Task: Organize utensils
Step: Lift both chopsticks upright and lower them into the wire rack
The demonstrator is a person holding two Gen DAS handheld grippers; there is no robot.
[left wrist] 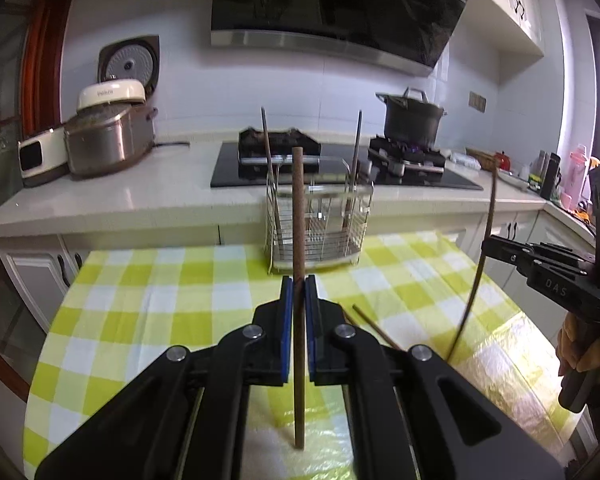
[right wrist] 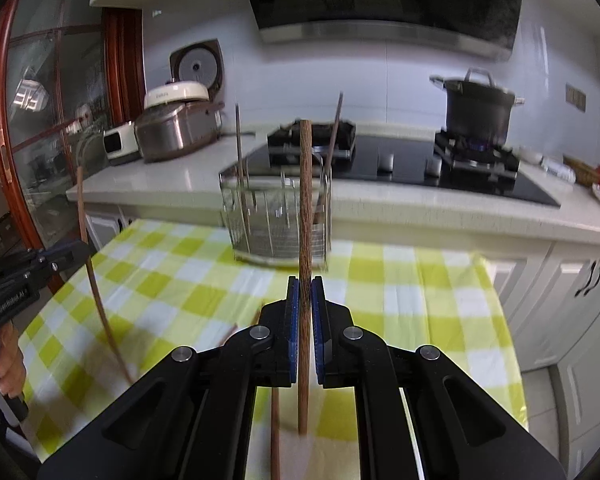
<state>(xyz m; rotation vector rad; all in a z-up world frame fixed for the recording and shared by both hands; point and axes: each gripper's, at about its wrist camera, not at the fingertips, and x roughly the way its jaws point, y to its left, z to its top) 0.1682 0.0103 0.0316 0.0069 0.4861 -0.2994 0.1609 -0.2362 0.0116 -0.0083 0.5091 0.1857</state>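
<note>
Counter (left wrist: 140, 196) with a hob (left wrist: 340, 176) runs behind a table (left wrist: 180, 300) in a yellow-checked cloth. Near the table's far edge stands a wire rack (left wrist: 318, 224) with two chopsticks upright in it. Left gripper (left wrist: 299, 292) is clamped on one upright brown chopstick (left wrist: 299, 208) above the cloth; right gripper (right wrist: 305, 292) pinches another chopstick (right wrist: 305, 200) the same way. More chopsticks (left wrist: 374, 328) lie on the cloth between the grippers.

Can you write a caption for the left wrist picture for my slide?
Left tool shut on an upright chopstick, facing the wire utensil rack on the checked tablecloth.
</note>
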